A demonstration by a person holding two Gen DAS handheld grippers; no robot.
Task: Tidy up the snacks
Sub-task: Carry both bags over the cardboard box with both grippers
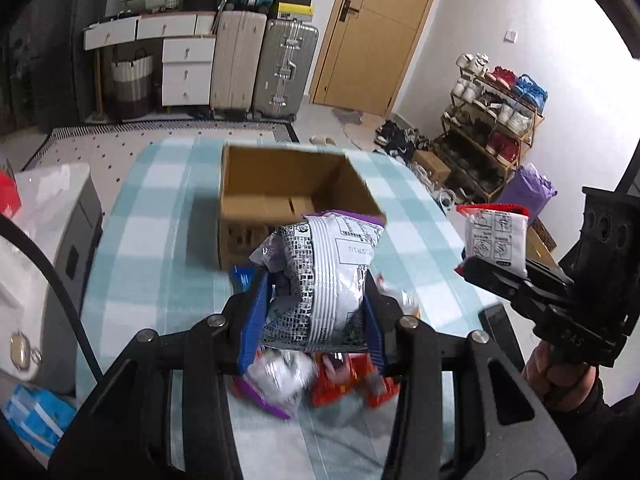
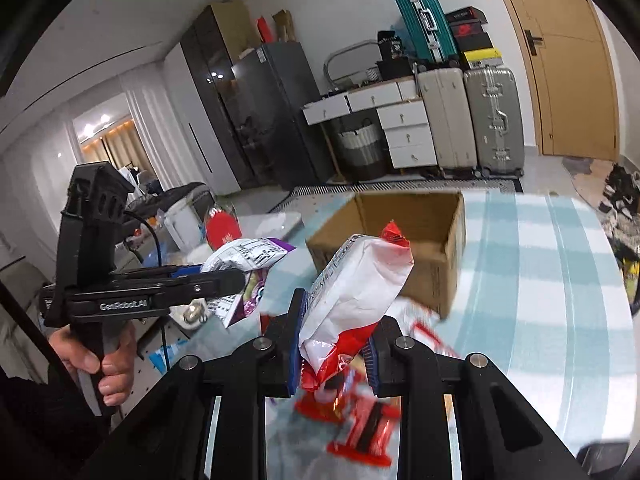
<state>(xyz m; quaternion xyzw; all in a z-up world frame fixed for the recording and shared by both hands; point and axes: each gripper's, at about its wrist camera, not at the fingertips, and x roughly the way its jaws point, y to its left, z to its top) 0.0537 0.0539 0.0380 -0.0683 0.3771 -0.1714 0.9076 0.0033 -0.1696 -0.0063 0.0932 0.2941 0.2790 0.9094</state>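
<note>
Checked tablecloth (image 1: 160, 208) – cardboard box (image 1: 280, 184), snack packets (image 1: 352, 380)

The box (image 1: 296, 196) is standing open on the table (image 1: 160, 248), toward its far edge. Before the box, the left gripper (image 1: 316, 292) is holding a packet (image 1: 324, 276) above the table, the packet rising between its jaws. To its right, the right gripper (image 1: 492, 276) is clamping a second packet (image 1: 494, 238), also clear of the table, right of the box. Below both grippers, loose packets (image 1: 320, 380) are lying on the table at its near side. Behind the table, suitcases (image 1: 264, 64) are standing against the far wall, with a door (image 1: 372, 32) to their right and drawers (image 1: 186, 68) to their left. A shoe rack (image 1: 492, 120) is standing right of the table.
</note>
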